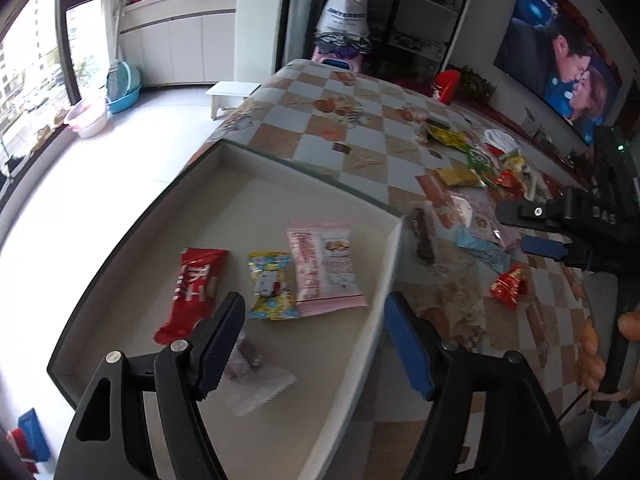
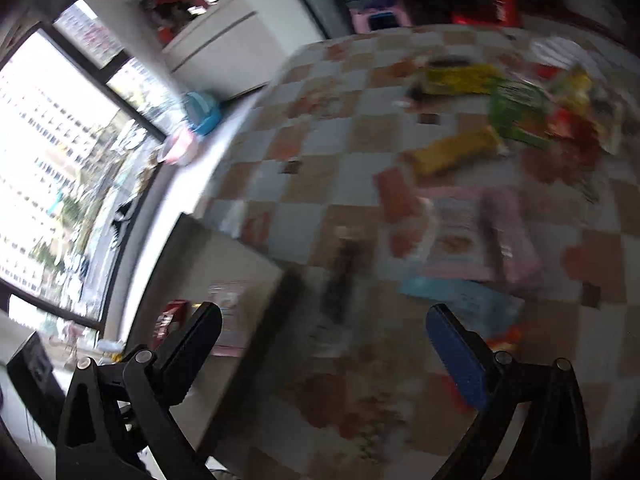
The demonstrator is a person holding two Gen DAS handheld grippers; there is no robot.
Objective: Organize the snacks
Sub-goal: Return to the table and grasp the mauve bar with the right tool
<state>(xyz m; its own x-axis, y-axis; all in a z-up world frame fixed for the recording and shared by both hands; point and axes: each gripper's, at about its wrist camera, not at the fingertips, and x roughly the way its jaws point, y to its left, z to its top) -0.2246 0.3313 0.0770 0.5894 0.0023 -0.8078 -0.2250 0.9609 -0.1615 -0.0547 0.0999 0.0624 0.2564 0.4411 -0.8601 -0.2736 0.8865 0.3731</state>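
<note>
A shallow beige tray (image 1: 120,280) sits on the checkered table's near left corner. In it lie a red packet (image 1: 192,288), a yellow candy packet (image 1: 270,284), a pink snack pack (image 1: 324,268) and a clear wrapped piece (image 1: 252,376). My left gripper (image 1: 316,344) is open and empty above the tray's near right side. My right gripper (image 2: 324,360) is open and empty; its view is blurred. It hovers over the table right of the tray (image 2: 224,256), near a dark bar (image 2: 340,280). It also shows in the left wrist view (image 1: 520,228).
Loose snacks lie on the table (image 1: 320,136): a dark bar (image 1: 424,236), a red candy (image 1: 510,284), a blue packet (image 1: 484,248), yellow and green packets (image 1: 456,136). A white stool (image 1: 232,94) and basins (image 1: 124,86) stand on the floor by the window.
</note>
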